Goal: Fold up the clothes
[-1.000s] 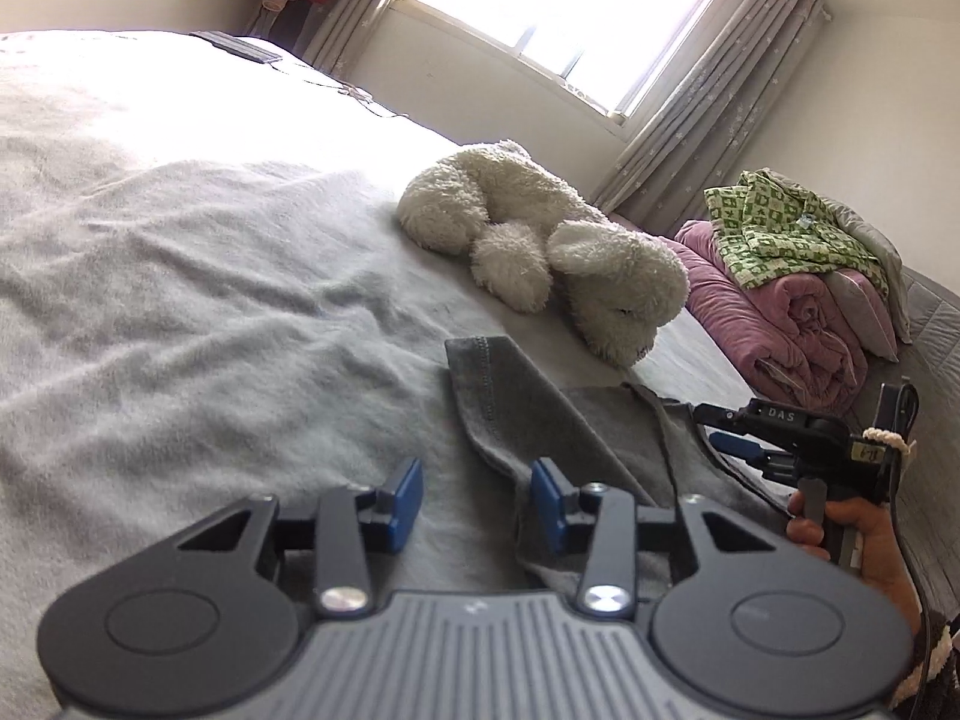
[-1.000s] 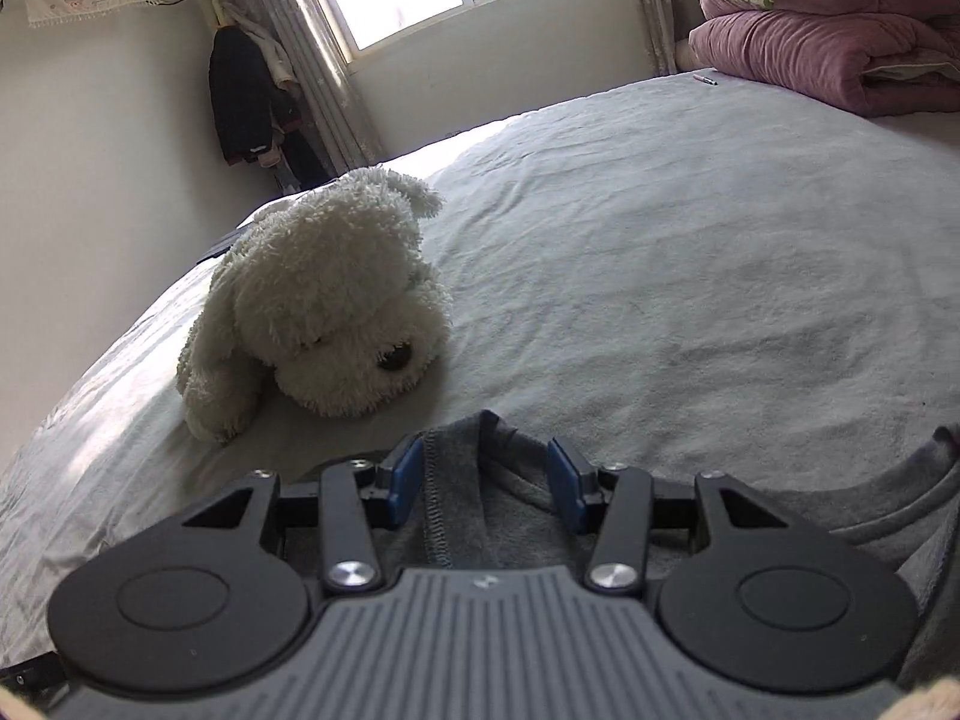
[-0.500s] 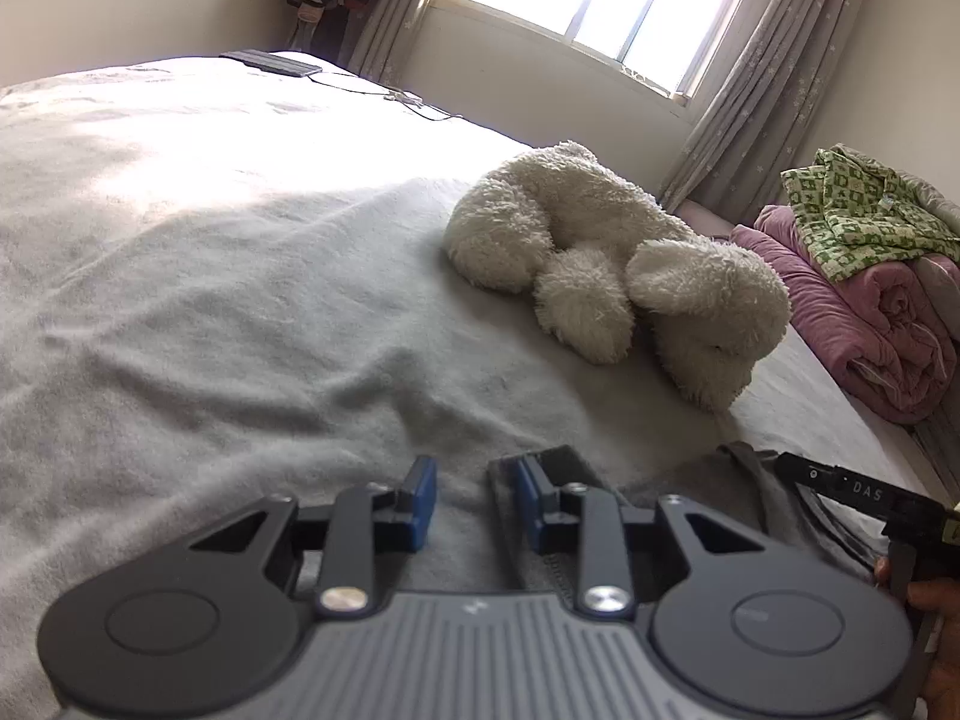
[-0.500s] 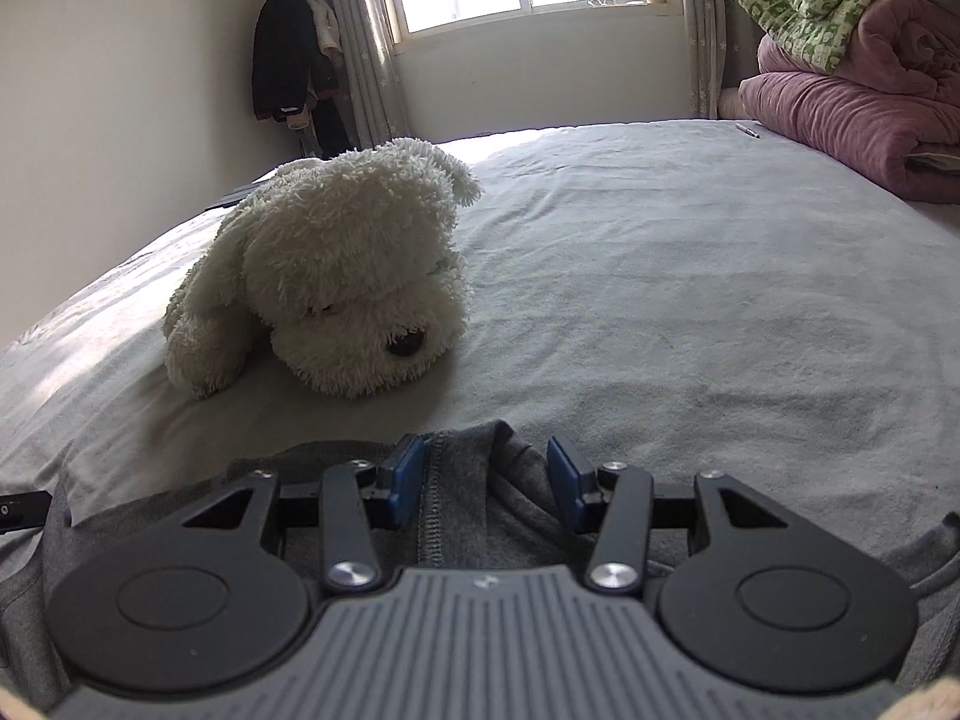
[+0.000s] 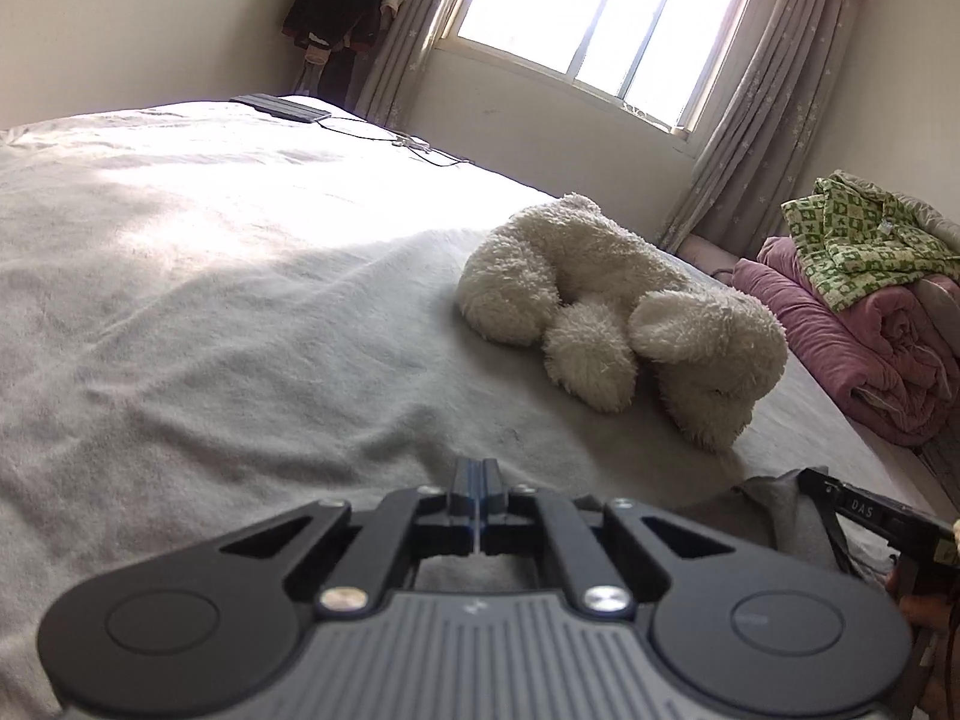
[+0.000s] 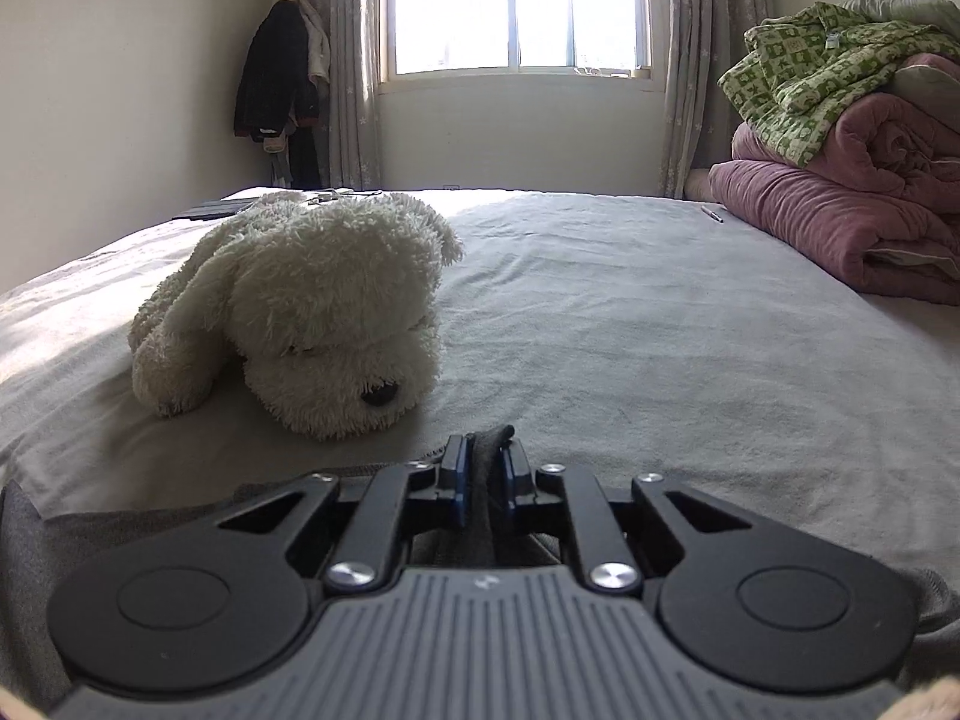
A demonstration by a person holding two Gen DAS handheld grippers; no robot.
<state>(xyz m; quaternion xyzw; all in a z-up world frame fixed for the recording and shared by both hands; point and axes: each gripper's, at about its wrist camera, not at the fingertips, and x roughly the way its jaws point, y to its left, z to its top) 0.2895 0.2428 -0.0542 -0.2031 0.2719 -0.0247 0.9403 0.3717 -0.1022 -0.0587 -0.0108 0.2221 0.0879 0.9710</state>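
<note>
Both tongs tilt low over the bed — right tongs (image 6: 483,463) just clamped grey garment (image 6: 487,483), left tongs (image 5: 477,489) closed.

A home bedroom: a bed (image 6: 660,330) with a plush dog (image 6: 312,306), folded quilts (image 6: 840,204), curtained window (image 6: 516,6).

1. Garment (image 6: 483,480): dark grey, plain.
2. Bed cover (image 6: 660,348): pale grey, plain.
3. Plush dog (image 6: 318,306): cream white, black nose.
4. Quilt (image 6: 840,222): dusty pink, plain.
5. Shirt (image 6: 804,78) on top of the quilt: green and pale yellow checked print.
6. Curtains (image 5: 756,108): grey-beige with small pale star specks.
7. Gripper pads (image 6: 459,480): blue; gripper bodies black and grey.
8. Hanging coat (image 6: 276,78): black.
</note>
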